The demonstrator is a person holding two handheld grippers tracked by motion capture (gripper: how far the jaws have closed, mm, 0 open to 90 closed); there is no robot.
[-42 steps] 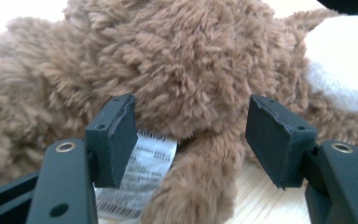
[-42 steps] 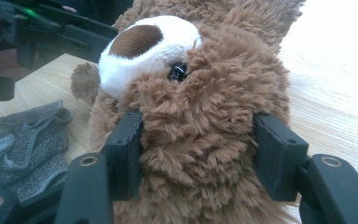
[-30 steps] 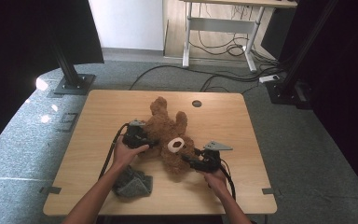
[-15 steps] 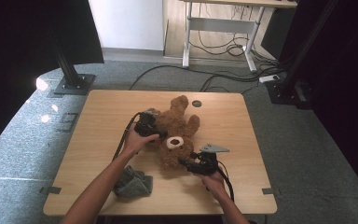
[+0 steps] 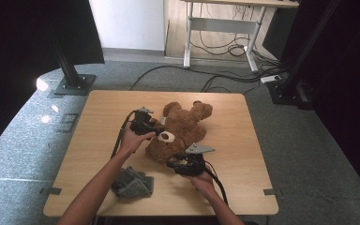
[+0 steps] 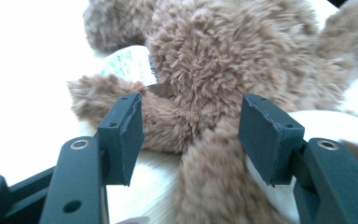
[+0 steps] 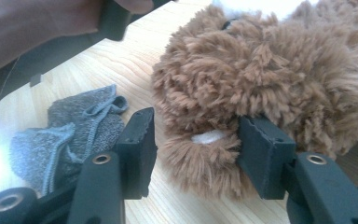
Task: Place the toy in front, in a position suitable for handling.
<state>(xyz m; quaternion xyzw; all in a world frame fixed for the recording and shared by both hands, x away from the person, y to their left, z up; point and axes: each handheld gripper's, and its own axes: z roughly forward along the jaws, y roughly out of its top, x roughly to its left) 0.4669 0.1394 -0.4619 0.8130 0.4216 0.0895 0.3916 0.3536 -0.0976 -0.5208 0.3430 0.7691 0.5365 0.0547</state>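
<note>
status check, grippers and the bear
Left gripper open, jaws astride a bear limb. Right gripper open at the bear's ear. Grey cloth beside, not in the way.

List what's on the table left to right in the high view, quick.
Grey cloth → left hand-held gripper → teddy bear. The right hand-held gripper sits under the bear's span, so I left it out of the order.

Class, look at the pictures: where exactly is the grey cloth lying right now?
In the high view the grey cloth lies crumpled near the table's front edge, left of centre, beside the person's left forearm and nearer the camera than the teddy bear.
</note>
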